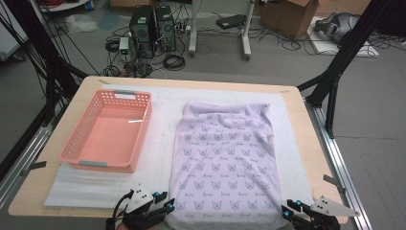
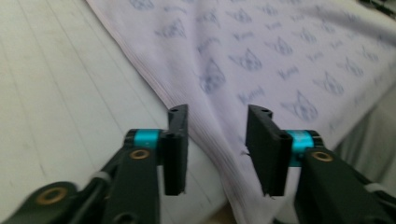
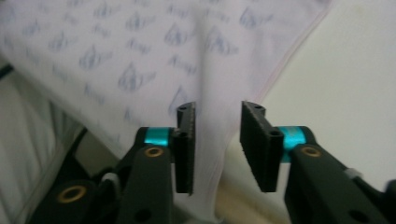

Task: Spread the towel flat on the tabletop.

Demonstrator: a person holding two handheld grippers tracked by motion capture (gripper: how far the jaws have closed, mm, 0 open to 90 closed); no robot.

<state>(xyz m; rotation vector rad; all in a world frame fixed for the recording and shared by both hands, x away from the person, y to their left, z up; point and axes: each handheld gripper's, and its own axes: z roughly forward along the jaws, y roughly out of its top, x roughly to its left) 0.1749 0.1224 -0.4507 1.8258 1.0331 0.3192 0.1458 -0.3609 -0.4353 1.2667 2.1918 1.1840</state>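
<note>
A lavender cloth (image 1: 225,153) printed with small cat faces lies spread flat on a white foam mat (image 1: 160,143). My left gripper (image 1: 166,201) is at its near left corner. In the left gripper view the cloth (image 2: 261,56) runs under and between the jaws of that gripper (image 2: 217,116), which stand apart without pressing it. My right gripper (image 1: 290,209) is at the near right corner. In the right gripper view a raised fold of the cloth (image 3: 140,56) lies in the gap of this gripper (image 3: 218,112), its jaws apart too.
A pink plastic basket (image 1: 79,132) with nothing in it stands on the mat to the left of the cloth. The wooden table (image 1: 306,143) ends just right of the cloth. Computers, cables and boxes are on the floor beyond.
</note>
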